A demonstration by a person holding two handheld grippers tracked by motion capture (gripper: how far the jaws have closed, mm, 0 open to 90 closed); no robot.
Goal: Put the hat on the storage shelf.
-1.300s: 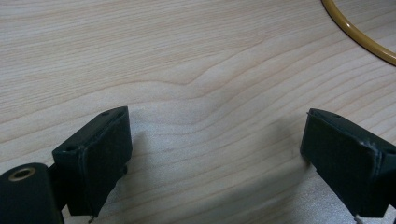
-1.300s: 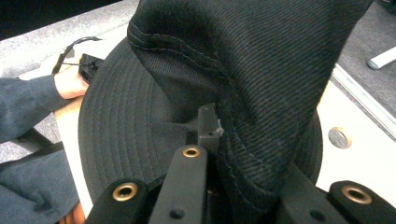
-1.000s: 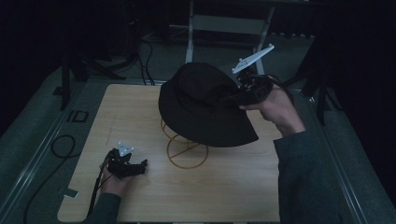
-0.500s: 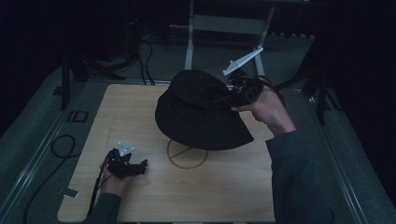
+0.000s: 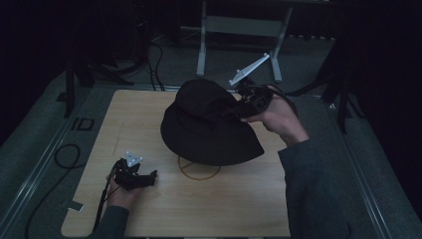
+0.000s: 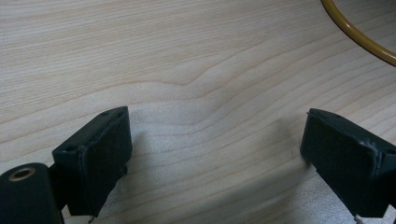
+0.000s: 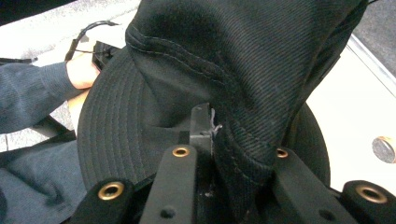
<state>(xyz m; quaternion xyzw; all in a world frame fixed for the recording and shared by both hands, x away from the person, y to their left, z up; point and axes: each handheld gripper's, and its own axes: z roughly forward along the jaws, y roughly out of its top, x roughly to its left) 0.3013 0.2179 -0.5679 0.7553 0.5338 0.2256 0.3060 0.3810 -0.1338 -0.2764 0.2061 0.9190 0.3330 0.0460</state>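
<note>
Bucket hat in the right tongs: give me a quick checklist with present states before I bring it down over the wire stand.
1. Grip on the hat: ok. The right tongs are shut on a fold of the black bucket hat.
2. Hat lifted off the table: ok. It hangs above the wooden table.
3. Stand located: ok. The round base of the yellow wire stand shows under the brim.
4. Stand's upright top: cannot tell, the hat hides it.
5. Left tongs out of the way: ok. Open, resting on the table, apart from the stand.
</note>
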